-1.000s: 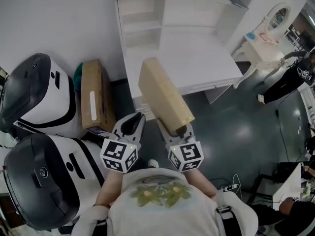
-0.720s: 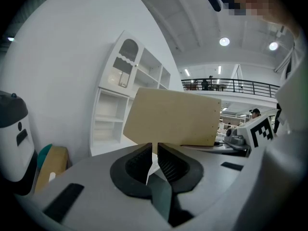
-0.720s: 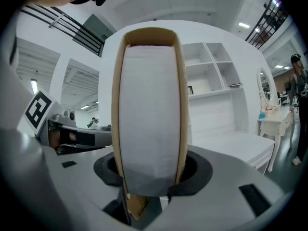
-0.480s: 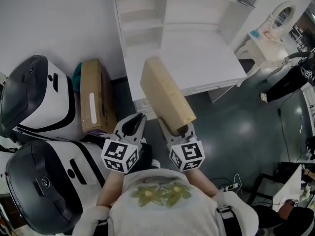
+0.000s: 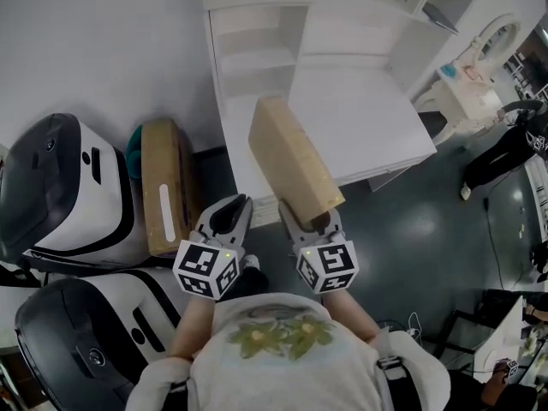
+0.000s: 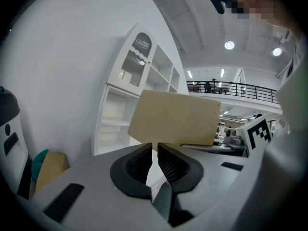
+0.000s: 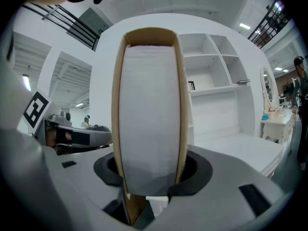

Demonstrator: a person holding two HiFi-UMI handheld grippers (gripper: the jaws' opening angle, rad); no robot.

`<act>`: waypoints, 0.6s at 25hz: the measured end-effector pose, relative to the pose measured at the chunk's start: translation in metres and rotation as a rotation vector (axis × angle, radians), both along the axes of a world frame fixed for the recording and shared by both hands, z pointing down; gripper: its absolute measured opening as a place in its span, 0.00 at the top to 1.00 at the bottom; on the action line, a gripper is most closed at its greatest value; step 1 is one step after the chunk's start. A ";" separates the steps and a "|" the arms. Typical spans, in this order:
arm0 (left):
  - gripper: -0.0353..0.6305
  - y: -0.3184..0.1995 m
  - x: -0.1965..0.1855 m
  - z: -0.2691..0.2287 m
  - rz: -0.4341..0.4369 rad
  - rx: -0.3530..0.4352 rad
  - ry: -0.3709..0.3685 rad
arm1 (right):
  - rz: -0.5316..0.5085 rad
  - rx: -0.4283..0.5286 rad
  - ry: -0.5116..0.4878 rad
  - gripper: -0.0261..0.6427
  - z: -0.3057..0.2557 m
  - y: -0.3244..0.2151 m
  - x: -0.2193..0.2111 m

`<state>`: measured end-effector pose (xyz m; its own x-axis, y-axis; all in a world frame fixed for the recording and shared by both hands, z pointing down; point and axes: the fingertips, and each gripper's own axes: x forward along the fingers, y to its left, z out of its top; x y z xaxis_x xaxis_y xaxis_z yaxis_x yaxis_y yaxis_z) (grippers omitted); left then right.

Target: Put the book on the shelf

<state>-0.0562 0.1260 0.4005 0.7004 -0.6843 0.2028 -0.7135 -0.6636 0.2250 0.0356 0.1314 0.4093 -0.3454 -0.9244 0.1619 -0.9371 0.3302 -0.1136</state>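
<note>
The right gripper (image 5: 312,223) is clamped on the near end of the book (image 5: 289,163), and the book sticks out ahead of it, tilted up and away, hanging in the air over the near edge of the white desk (image 5: 364,122). The right gripper view shows the pale page edges facing the camera, with a tan cover pinched on each side. The left gripper (image 5: 224,218) rides just beside it on the left, its jaws drawn almost together with nothing between them. The shelf (image 5: 248,54) stands at the far left end of the desk with open white compartments, so my call is to carry the book forward and a touch left, line its long edge up with an opening, and slide it in before letting go. With the grip so far down one end the book could sag or twist, so a steadying hand from the idle gripper may help. To watch: the upright dividers and the desk edge. A cardboard box (image 5: 163,187) and two black-and-white machines (image 5: 64,191) sit on the floor at left, clear of the path.
</note>
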 end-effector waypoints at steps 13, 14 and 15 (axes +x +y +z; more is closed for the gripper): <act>0.86 -0.054 -0.016 0.017 0.046 -0.030 0.031 | 0.064 0.016 0.034 0.61 0.001 -0.064 -0.011; 0.86 -0.056 -0.015 0.018 0.050 -0.035 0.030 | 0.069 0.012 0.034 0.61 0.001 -0.068 -0.009; 0.86 -0.060 -0.014 0.019 0.052 -0.038 0.029 | 0.074 0.009 0.031 0.61 0.001 -0.073 -0.007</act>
<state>-0.0703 0.0659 0.4192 0.7406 -0.6392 0.2073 -0.6713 -0.6900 0.2706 0.0282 0.0584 0.4105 -0.2709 -0.9487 0.1630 -0.9620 0.2607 -0.0812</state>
